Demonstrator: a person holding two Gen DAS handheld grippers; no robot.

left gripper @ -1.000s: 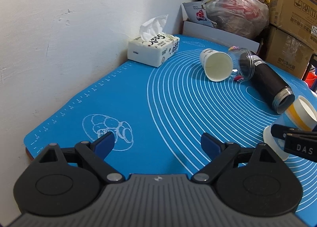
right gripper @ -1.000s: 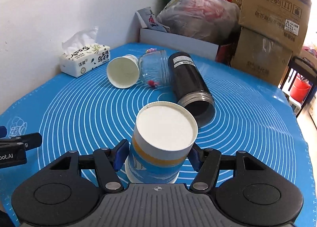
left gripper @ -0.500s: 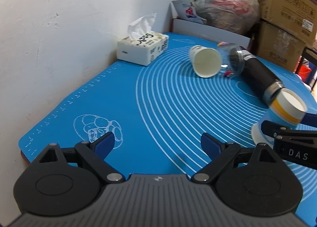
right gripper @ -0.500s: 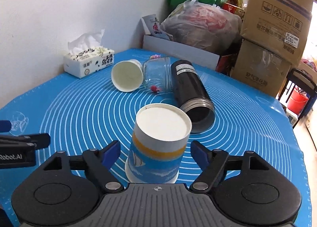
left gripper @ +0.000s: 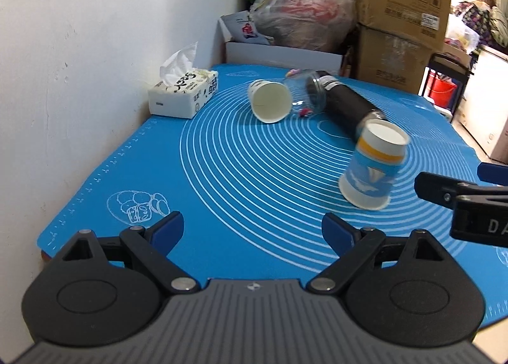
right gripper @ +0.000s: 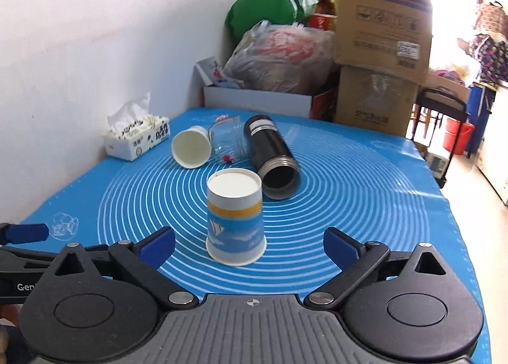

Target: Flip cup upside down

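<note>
Left wrist: right tool (left gripper: 451, 188) cut off; cup (left gripper: 374, 163) blurred, upside down.

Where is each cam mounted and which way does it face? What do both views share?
Left wrist: on the left gripper, facing the wall corner across the blue mat; own open fingers below, right gripper's finger at the right edge.
Right wrist: on the right gripper, facing the upside-down paper cup; own open fingers below, left gripper at the left edge.
Shared: that cup, tissue box, black flask.
</note>
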